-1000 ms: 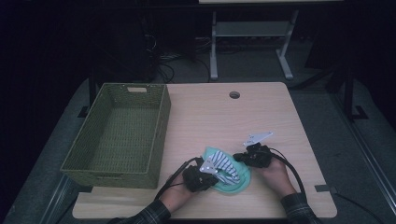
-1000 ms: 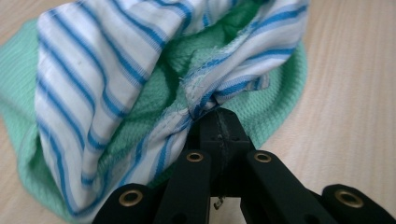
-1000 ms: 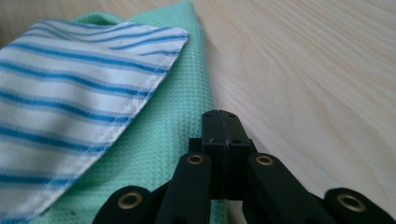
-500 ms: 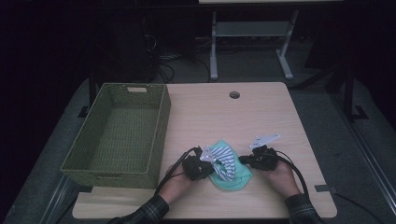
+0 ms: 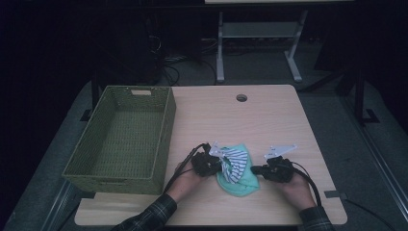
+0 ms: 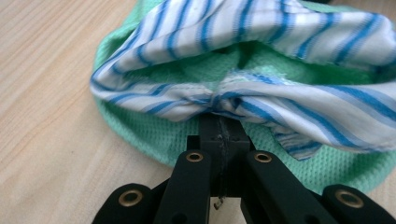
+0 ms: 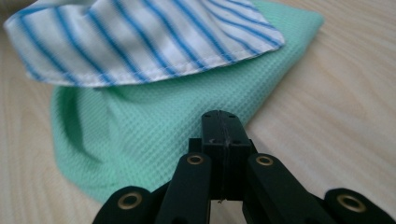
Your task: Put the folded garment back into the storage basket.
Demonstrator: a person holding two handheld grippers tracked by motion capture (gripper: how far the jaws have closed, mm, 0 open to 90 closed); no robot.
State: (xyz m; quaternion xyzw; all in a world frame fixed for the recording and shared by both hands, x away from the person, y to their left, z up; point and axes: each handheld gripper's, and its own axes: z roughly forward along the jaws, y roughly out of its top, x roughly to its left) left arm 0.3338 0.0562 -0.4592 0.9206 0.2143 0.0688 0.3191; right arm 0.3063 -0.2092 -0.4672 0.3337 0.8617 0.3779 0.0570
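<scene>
soft cloth is what is being worked here: a white cloth with blue stripes (image 6: 243, 60) lying bunched on top of a mint-green waffle-weave cloth (image 7: 154, 135), both on the near part of the wooden counter (image 5: 269, 120), right of the green woven basket (image 5: 98, 166). the left gripper (image 6: 223, 122) has its fingers pressed together on a gathered fold of the striped cloth's hemmed edge. the right gripper (image 7: 223, 116) has its fingers pressed together too, tips at the near edge of the green cloth (whether any fabric is caught between them i cannot tell). both pieces look light, limp and prone to sagging or sliding over each other, so they should be pinched at hems or corners, where stitching gives the fingers something firm. no brand, label or readable writing shows on cloth, basket or counter.
</scene>
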